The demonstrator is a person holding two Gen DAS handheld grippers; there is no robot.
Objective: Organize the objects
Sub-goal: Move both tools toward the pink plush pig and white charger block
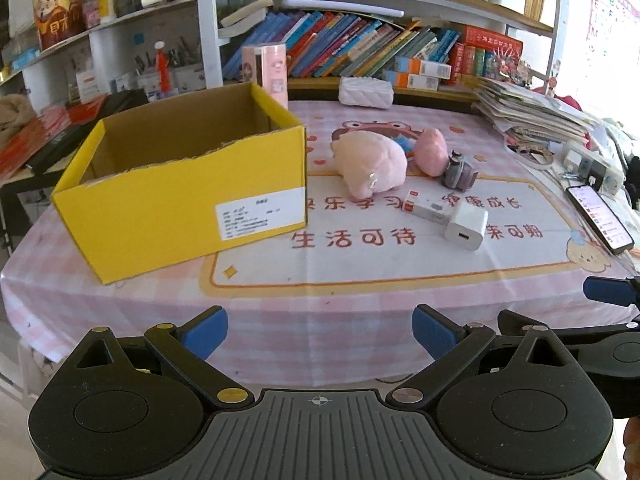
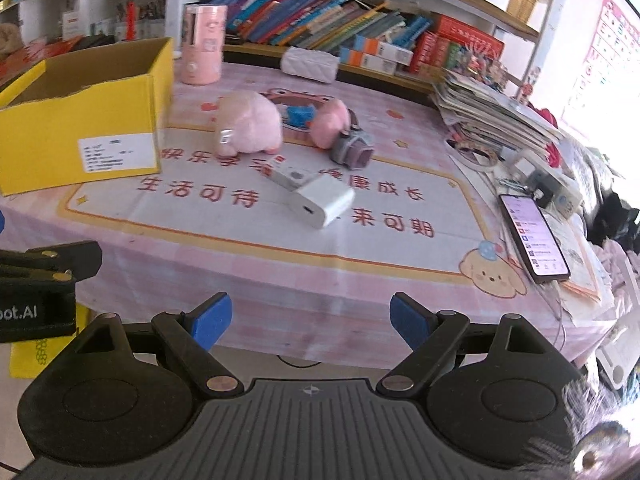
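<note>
An open yellow cardboard box (image 1: 180, 184) (image 2: 80, 120) stands on the left of the pink tablecloth, and its inside looks empty. To its right lie a large pink plush pig (image 1: 370, 166) (image 2: 248, 124), a smaller pink plush (image 1: 431, 152) (image 2: 330, 122), a grey-purple toy (image 1: 459, 172) (image 2: 352, 150), a flat white device (image 1: 426, 208) (image 2: 290, 176) and a white charger cube (image 1: 466, 226) (image 2: 322, 200). My left gripper (image 1: 320, 334) and right gripper (image 2: 311, 322) both hang open at the table's near edge, with nothing between their fingers.
A phone (image 1: 600, 218) (image 2: 534, 238) with its screen lit lies at the right, beside a pile of papers (image 1: 532, 114) (image 2: 492, 112). A pink cylinder (image 2: 202, 44) and a white quilted pouch (image 1: 366, 92) stand at the back. Bookshelves (image 1: 360, 48) rise behind the table.
</note>
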